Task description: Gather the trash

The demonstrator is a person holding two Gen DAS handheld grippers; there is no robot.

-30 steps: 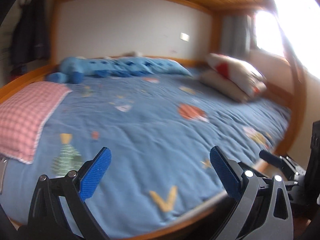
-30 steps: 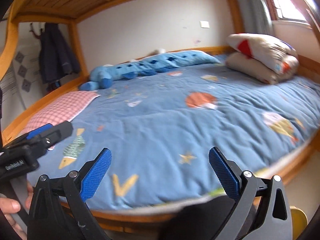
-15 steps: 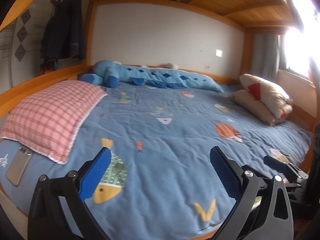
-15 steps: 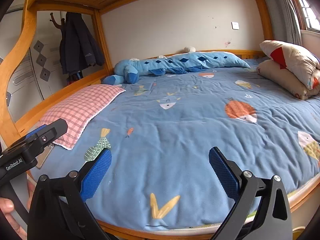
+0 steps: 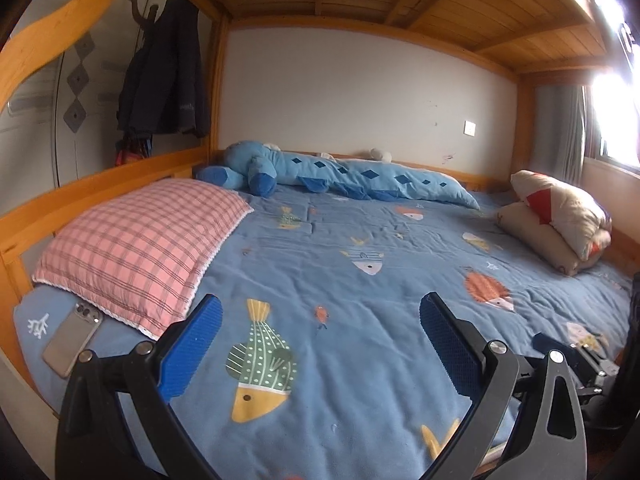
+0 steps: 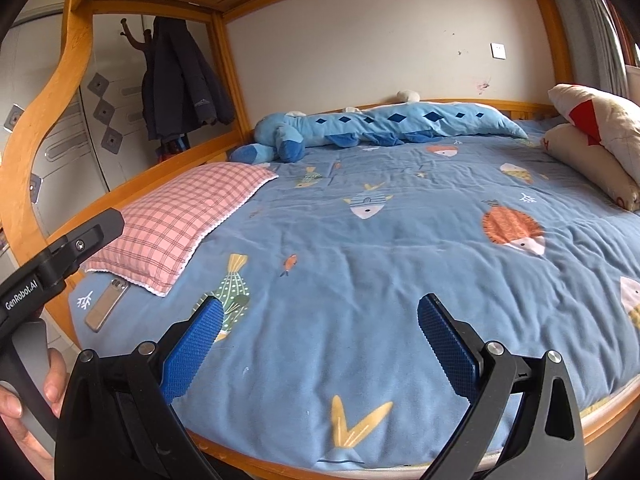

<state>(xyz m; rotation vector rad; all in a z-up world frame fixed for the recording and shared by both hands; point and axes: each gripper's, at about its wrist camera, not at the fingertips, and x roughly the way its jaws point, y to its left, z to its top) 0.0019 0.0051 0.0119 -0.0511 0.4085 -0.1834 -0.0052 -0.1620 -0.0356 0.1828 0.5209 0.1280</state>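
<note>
No trash shows in either view. My left gripper (image 5: 318,316) is open and empty, held over the near edge of a bed with a blue fish-print quilt (image 5: 380,280). My right gripper (image 6: 318,316) is open and empty too, over the same quilt (image 6: 400,240). The left gripper's body shows at the left edge of the right wrist view (image 6: 60,252), held by a hand. Part of the right gripper shows at the right edge of the left wrist view (image 5: 580,360).
A pink checked pillow (image 5: 140,244) lies at the left, with a phone (image 5: 72,338) beside it near the bed edge. A long blue plush (image 5: 340,172) lies along the back wall. Folded pillows (image 5: 560,220) are stacked right. A wooden bunk frame (image 6: 44,120) surrounds the bed; a dark coat (image 6: 180,80) hangs behind.
Both views have swung left and up: the pink pillow, the phone and the coat came into view, and the window side has slid out to the right. Both grippers stay open.
</note>
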